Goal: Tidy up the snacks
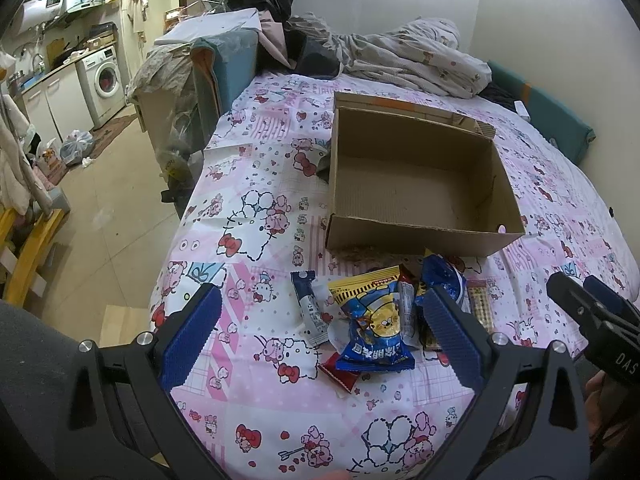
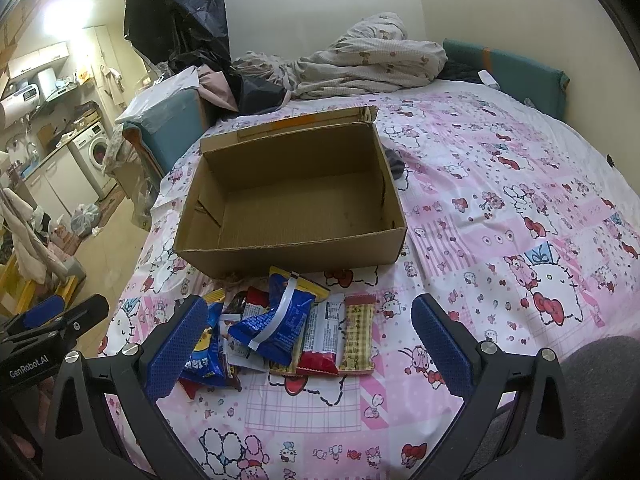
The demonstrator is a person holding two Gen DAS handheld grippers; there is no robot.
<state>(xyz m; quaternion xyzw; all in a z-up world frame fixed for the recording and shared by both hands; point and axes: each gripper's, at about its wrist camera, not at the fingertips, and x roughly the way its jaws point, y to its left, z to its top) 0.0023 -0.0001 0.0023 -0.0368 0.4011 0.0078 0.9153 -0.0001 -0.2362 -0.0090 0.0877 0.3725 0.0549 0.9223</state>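
Note:
An empty cardboard box (image 1: pixel 416 184) (image 2: pixel 292 196) stands open on the pink patterned bed. Just in front of it lies a pile of snack packets: a blue and yellow bag (image 1: pixel 372 324), a crumpled blue bag (image 2: pixel 276 320), a white and navy stick pack (image 1: pixel 310 308), a red and white bar (image 2: pixel 324 336) and a yellow checked bar (image 2: pixel 358 334). My left gripper (image 1: pixel 324 332) is open and hovers over the near side of the pile. My right gripper (image 2: pixel 312 340) is open too, just short of the pile, with nothing between its fingers. Each gripper shows at the edge of the other's view.
Crumpled bedding and clothes (image 1: pixel 400 52) are heaped at the far end of the bed, next to a teal cushion (image 2: pixel 516 72). The bed's left edge drops to the floor (image 1: pixel 108 216), where a teal bin (image 1: pixel 228 60), bags and a washing machine (image 1: pixel 106 76) stand.

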